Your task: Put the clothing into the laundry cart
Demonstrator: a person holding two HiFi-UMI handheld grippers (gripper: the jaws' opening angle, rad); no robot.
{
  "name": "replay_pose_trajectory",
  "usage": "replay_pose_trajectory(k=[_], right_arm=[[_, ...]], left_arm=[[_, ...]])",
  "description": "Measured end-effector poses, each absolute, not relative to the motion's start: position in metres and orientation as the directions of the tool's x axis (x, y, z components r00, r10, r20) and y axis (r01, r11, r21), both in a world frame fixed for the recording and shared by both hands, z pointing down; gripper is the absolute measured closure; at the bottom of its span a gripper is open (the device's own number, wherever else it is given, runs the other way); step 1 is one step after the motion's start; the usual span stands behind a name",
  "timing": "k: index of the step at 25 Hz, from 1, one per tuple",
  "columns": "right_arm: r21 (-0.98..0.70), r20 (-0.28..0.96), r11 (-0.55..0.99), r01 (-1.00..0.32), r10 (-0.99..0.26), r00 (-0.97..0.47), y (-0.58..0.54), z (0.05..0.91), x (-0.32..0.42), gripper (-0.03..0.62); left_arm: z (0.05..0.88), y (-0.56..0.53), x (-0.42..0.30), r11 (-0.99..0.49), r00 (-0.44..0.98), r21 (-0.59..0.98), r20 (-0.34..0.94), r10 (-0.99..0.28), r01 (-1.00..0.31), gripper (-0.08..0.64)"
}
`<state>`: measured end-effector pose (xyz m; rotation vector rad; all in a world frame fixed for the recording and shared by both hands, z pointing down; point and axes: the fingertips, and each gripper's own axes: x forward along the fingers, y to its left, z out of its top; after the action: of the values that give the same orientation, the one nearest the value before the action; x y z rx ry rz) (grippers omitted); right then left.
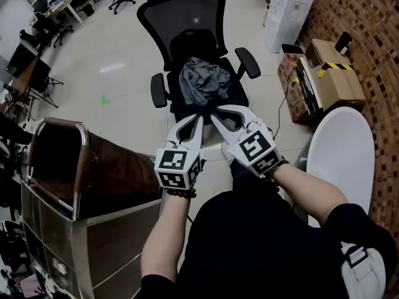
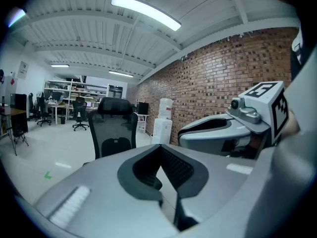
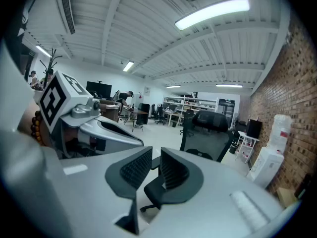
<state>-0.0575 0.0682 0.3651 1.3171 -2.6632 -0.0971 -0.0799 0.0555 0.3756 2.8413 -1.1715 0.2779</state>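
A crumpled grey garment lies on the seat of a black office chair. The laundry cart, chrome-framed with a brown liner, stands at my left. Both grippers hover side by side just in front of the seat, short of the garment. My left gripper is shut and empty, its pads meeting in the left gripper view. My right gripper is all but shut, with a thin gap and nothing in it. The chair rises beyond both sets of jaws.
Cardboard boxes and a white water dispenser line the brick wall at right. A white round table stands close at my right. Desks and more office chairs fill the far left. A green mark is on the tiled floor.
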Motion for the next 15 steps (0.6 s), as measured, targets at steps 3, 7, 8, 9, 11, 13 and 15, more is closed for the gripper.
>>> replay_pose_trajectory(k=[3,7,8,9,11,13,15], right_arm=[[0.117,0.148,0.617,-0.778,-0.786,-0.601,0.047,0.373,-0.057,0.509],[0.089,0.177,0.627,-0.774,-0.775,-0.607,0.008,0.393,-0.052,0.460],[0.081,0.188,0.631,-0.772,-0.770,-0.610,-0.003,0.400,-0.050,0.446],[0.073,0.201,0.634,-0.770,-0.765,-0.611,-0.016,0.408,-0.048,0.434],[0.056,0.229,0.639,-0.767,-0.756,-0.613,-0.043,0.423,-0.044,0.412],[0.040,0.259,0.645,-0.763,-0.744,-0.615,-0.070,0.441,-0.042,0.391],[0.025,0.286,0.655,-0.755,-0.728,-0.623,-0.098,0.459,-0.045,0.379]], left_arm=[[0.393,0.035,-0.083,-0.712,0.693,-0.021,0.208,-0.690,-0.702,0.558],[0.403,0.002,-0.080,-0.703,0.685,-0.006,0.217,-0.695,-0.711,0.558],[0.407,-0.008,-0.080,-0.701,0.683,-0.004,0.220,-0.696,-0.713,0.558],[0.412,-0.019,-0.079,-0.699,0.681,-0.001,0.223,-0.698,-0.715,0.558],[0.421,-0.044,-0.077,-0.694,0.677,0.006,0.228,-0.700,-0.720,0.558],[0.432,-0.069,-0.078,-0.690,0.673,0.017,0.235,-0.701,-0.724,0.557],[0.445,-0.095,-0.082,-0.684,0.669,0.031,0.242,-0.702,-0.729,0.546]])
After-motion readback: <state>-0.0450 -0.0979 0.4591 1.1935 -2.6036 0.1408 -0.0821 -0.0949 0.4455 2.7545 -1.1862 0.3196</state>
